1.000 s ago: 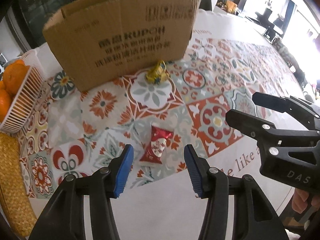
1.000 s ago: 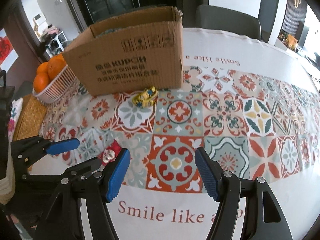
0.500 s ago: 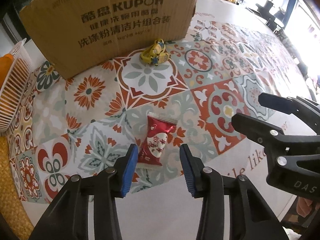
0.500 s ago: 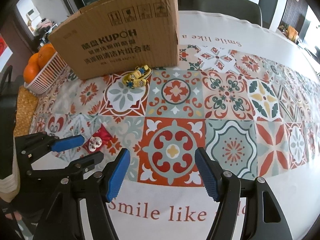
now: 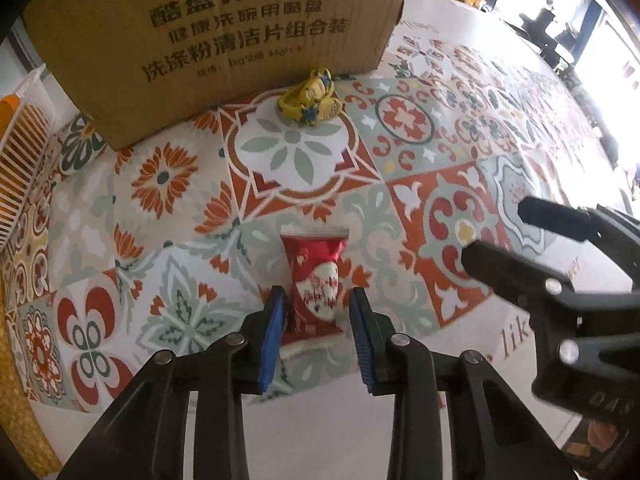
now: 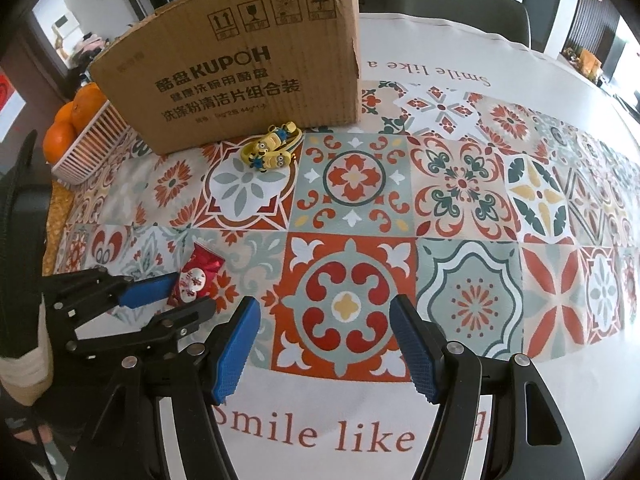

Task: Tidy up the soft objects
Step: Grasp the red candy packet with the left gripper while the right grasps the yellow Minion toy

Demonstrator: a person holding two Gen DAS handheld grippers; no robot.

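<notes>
A small red snack packet (image 5: 316,280) with a white picture lies flat on the patterned tablecloth (image 5: 160,240). My left gripper (image 5: 316,308) points down over it with a blue pad on each side. Its jaws are closing, and a thin gap still shows at the right pad. From the right wrist view the packet (image 6: 198,272) sits between the left gripper (image 6: 184,296) fingers. My right gripper (image 6: 324,320) hangs open over the cloth with nothing between its pads, to the right of the left one (image 5: 496,230). A yellow minion soft toy (image 5: 312,96) (image 6: 270,152) lies against the cardboard box.
A tall open cardboard box (image 6: 240,72) stands at the back of the table. A white basket (image 6: 92,140) with oranges (image 6: 72,120) sits left of it. A woven mat (image 5: 16,400) lies at the left edge. A grey chair (image 6: 460,4) stands behind the table.
The left gripper came down over the red packet and its jaws narrowed around it. The right gripper sank a little toward the cloth, jaws unchanged.
</notes>
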